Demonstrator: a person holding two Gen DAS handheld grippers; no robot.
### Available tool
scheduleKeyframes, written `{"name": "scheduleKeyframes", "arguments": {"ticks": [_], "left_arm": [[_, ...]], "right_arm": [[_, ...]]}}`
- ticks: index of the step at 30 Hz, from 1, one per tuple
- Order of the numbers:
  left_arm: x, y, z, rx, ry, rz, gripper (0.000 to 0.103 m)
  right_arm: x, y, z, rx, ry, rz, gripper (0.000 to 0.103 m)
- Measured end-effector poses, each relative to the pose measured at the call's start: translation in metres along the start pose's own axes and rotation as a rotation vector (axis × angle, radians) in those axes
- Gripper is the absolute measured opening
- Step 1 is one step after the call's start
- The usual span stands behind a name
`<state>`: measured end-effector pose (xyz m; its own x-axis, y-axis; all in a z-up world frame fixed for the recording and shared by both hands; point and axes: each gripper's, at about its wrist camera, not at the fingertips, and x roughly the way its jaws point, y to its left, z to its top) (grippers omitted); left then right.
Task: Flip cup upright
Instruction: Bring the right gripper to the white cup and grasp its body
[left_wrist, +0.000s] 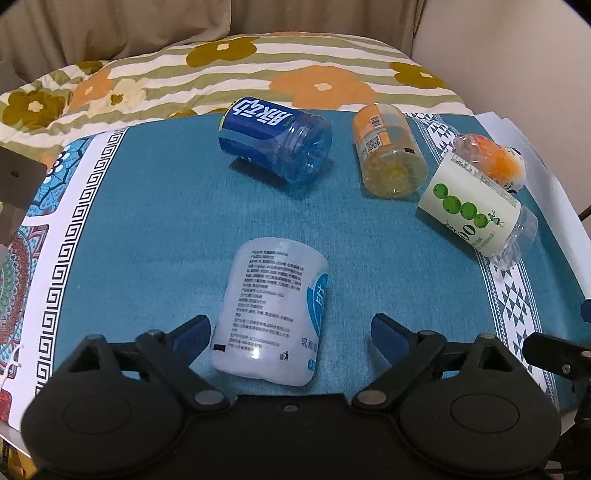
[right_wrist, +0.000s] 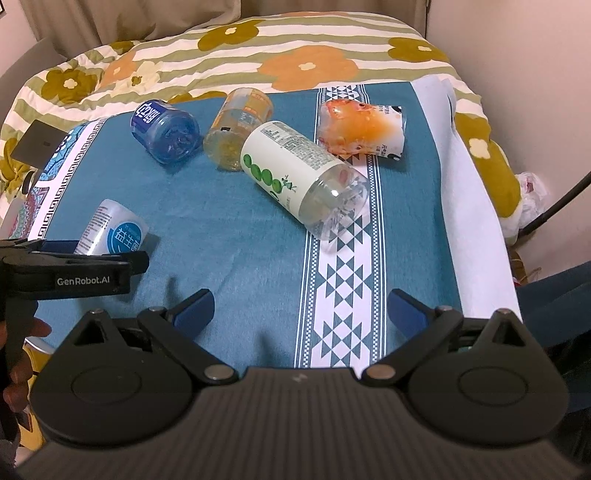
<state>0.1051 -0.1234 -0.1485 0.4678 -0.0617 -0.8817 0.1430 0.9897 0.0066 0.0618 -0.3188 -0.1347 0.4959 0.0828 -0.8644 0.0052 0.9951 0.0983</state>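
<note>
Teal cloth (left_wrist: 155, 229) lies bare around the toppled white cup (left_wrist: 267, 314), between the left gripper's (left_wrist: 290, 332) spread jaws; right gripper (right_wrist: 301, 308) jaws spread.

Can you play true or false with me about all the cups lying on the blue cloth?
1. The white cup with the light blue label lies on its side between the open fingers of the left gripper. True.
2. The blue cup is standing upright. False: it lies on its side.
3. The right gripper is squeezing the cup with green dots. False: its fingers are open and empty, and that cup lies farther away on the cloth.
4. The orange-labelled cup lies between the blue cup and the cup with green dots. True.
5. The teal cloth is spread over a flowered quilt. True.
</note>
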Motion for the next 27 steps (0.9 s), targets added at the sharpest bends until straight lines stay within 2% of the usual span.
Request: {"name": "scheduleKeyframes", "arguments": {"ticks": [11,19,24,27], "left_arm": [[-0.019,0.009,-0.002,0.031,-0.016,-0.004,0.097],[-0.055,0.045,-0.002,0.048,-0.057,-0.03,0.103],[-0.063,0.08,-0.003,0.068,-0.056,-0.045,0.103],[-0.065,0.104,-0.005,0.064,-0.054,-0.044,0.103]], "right_arm": [[-0.01,0.012,0.004,0.0,-0.021,0.005,0.103],[-0.027,0.039,0.035,0.012,-0.034,0.042,0.103],[-0.013,0.07,0.061,0.047,0.032,0.128,0.103],[0.004,0.093,0.076,0.062,0.081,0.146,0.103]]}}
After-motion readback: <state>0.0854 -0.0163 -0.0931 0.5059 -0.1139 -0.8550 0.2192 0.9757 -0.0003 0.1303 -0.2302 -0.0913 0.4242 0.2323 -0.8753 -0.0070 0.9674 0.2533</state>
